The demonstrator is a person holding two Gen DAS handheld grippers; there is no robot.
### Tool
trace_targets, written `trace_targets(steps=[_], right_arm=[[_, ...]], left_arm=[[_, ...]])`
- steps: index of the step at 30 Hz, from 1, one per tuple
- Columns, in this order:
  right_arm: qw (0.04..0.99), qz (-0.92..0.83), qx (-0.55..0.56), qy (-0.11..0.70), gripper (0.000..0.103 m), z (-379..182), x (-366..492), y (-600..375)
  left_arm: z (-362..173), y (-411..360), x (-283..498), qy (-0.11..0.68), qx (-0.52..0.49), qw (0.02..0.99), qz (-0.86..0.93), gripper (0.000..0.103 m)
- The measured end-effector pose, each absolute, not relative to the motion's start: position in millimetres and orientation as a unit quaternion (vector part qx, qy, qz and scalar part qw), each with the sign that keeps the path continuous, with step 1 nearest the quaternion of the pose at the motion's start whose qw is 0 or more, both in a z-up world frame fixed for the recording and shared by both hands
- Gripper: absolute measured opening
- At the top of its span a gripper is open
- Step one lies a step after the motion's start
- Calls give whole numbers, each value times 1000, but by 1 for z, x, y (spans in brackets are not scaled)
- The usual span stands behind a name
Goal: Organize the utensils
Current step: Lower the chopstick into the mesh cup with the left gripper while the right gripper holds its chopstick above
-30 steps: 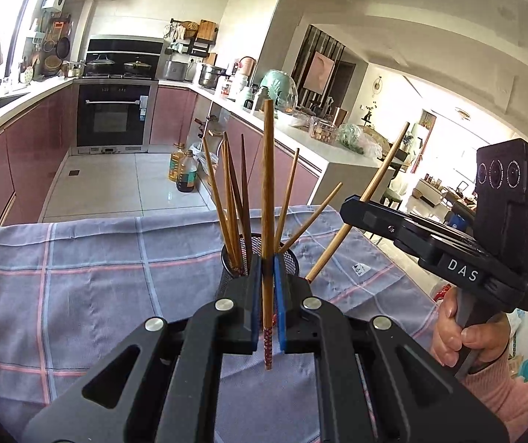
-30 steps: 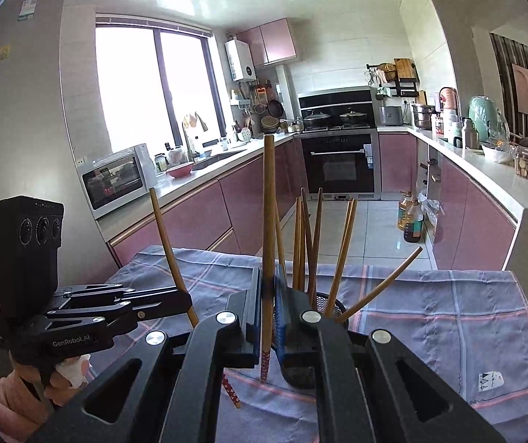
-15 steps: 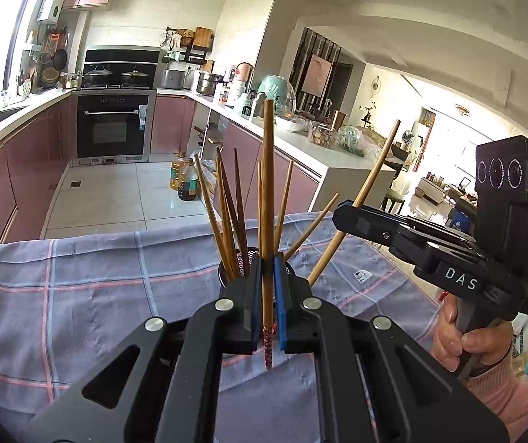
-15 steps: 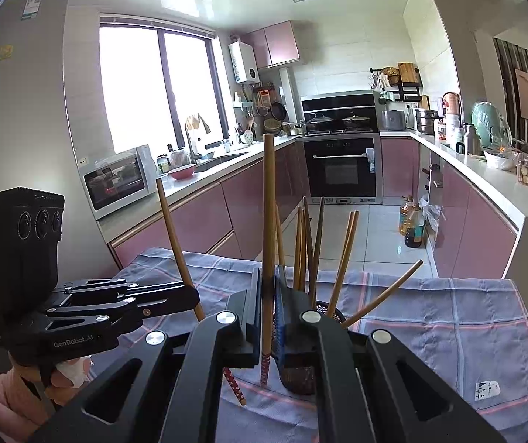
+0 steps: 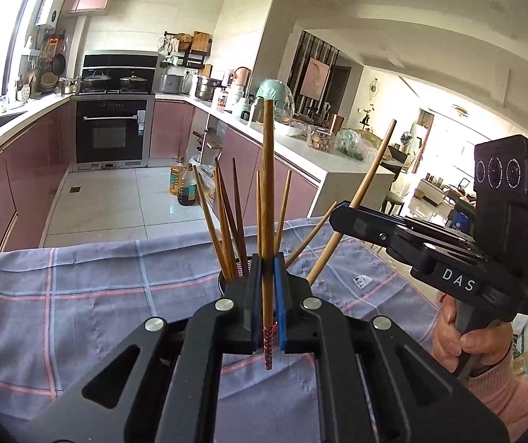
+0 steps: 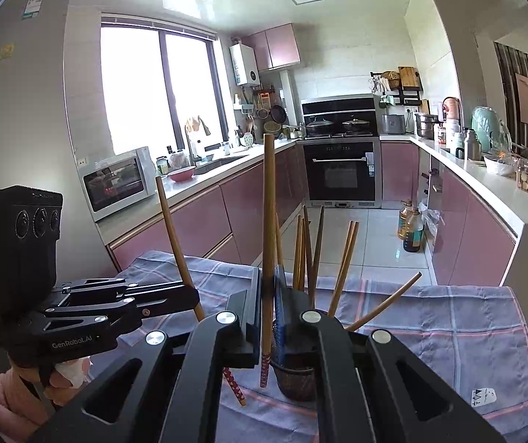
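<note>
Wooden chopsticks stood pinched upright in both our tools above a counter draped in a grey-blue checked cloth [image 5: 79, 295]. Our left tool [image 5: 268, 295] was pressed together on a long brown chopstick with a red patterned end [image 5: 267, 199], its plain end pointing at the ceiling and the patterned end hanging just below the blue pads. Our right tool [image 6: 268, 310] gripped a matching chopstick [image 6: 268, 221] the same way. From the left camera we saw the right tool's black jaws off to the side, closed on its stick, which looked tilted from that angle; a hand [image 5: 456, 339] in a pink sleeve held the handle.

Just beyond both tools sat the dark mesh utensil holder [image 6: 297, 376], already bristling with other wooden chopsticks [image 5: 227, 221] that leaned outward in several directions. We judged that each stick was held vertical, patterned end down, so it could drop straight into the holder without snagging on the ones fanned out there. Both sticks were close above the holder's rim and not yet inside it. A pink-cabinet kitchen with a black oven [image 6: 341, 170] filled the background.
</note>
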State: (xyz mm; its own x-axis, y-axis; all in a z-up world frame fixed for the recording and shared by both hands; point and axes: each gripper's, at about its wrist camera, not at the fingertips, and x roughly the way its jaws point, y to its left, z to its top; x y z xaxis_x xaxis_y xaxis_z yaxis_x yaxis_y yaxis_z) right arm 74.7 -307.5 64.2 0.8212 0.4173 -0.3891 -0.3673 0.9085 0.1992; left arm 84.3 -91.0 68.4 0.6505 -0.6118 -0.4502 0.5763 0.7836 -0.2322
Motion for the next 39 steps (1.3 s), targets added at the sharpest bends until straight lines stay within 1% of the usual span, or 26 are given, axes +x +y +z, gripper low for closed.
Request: trace_targets(steps=[39], right_arm=[[956,203,53,204,6,75,78,-309]], left_arm=[[81,-92,90,238,-31,913,-329,7]])
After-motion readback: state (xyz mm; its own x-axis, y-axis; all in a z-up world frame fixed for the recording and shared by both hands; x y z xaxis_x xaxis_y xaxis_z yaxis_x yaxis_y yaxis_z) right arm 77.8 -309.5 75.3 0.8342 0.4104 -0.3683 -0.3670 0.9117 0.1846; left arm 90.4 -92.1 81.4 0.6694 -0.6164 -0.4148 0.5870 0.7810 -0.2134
